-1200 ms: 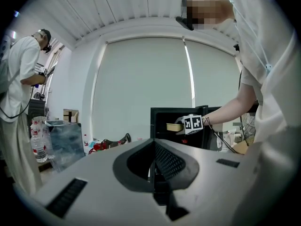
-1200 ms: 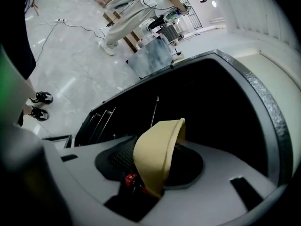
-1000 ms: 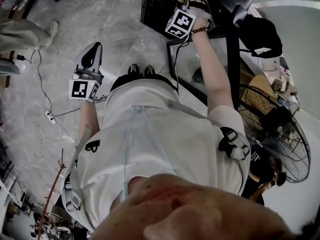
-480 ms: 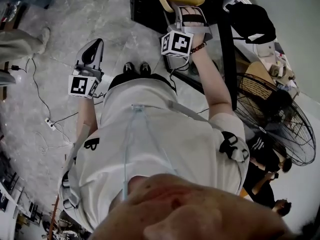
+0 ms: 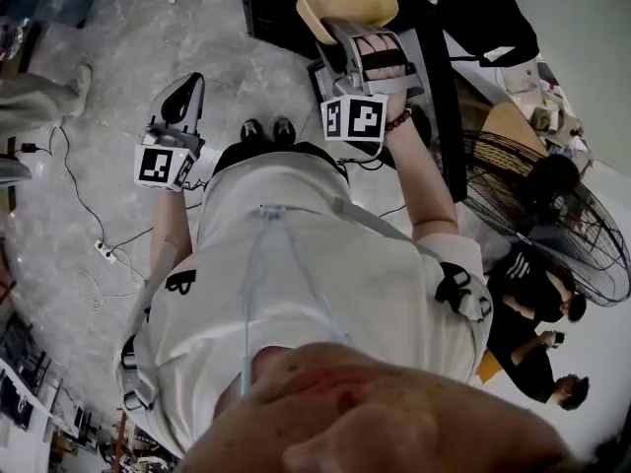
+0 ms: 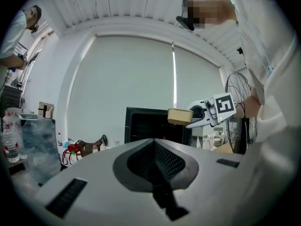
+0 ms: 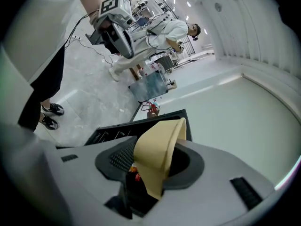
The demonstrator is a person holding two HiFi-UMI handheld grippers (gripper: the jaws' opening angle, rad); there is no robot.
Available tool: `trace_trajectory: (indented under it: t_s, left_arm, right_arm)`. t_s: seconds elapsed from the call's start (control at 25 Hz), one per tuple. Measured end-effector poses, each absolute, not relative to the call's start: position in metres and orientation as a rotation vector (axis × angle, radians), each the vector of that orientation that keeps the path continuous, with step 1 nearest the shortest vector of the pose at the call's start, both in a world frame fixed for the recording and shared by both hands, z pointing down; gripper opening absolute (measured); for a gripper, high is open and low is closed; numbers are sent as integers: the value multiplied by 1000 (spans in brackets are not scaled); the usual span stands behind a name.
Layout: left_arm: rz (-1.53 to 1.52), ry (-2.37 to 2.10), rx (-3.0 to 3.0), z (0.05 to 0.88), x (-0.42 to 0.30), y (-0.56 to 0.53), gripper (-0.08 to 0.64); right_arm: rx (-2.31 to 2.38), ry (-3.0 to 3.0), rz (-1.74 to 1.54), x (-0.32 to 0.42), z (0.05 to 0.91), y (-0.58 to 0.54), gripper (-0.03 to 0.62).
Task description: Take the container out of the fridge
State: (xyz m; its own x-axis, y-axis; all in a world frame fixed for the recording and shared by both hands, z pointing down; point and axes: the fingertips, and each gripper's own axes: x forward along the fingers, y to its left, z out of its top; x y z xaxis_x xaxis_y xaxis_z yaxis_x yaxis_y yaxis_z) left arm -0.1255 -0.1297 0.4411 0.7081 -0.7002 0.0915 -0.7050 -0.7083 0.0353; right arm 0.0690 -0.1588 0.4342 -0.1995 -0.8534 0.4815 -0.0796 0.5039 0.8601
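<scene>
Grey stone floor (image 5: 118, 57) spread out below me as I looked down. The tan container (image 5: 347, 3) was clamped between the jaws of my right tool (image 5: 345, 30). It was gripped by one wall, so its open bowl tipped sideways. I held it raised in front of the black fridge (image 5: 271, 8) and, as far as I could judge, clear of it. That edge grip looked enough for a light tub. My left tool (image 5: 181, 95) hung at my side, jaws together and empty, out of the way since one tool sufficed.
</scene>
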Motion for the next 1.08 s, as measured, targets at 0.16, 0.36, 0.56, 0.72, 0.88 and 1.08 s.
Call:
trace_trajectory:
  t_s: [0.16,0.36,0.56,0.72,0.88,1.08]
  left_arm:
    - [112,-1156,2845,442,-122,-131,9]
    - [111,-1148,2851,440,-120,-131,9]
    - [113,-1145,2852,441,-118,-132,9]
    - [121,-1145,2853,441,-119,-131,9]
    - [125,-1145,2854,440,-121,-130,9]
    - [114,-1140,2861,439,-124,-132,9]
  right_arm:
    - [813,-1638,-893,64,425,-150,170]
    - [822,-1642,-891,64,421,-149,170]
    - [821,-1646,-883,67,424,-151,170]
    - [815,-1646,-880,68,424,-150,170]
    - [817,-1644,-880,68,422,-151,170]
    - [819,-1638,-880,67,422,-154,170]
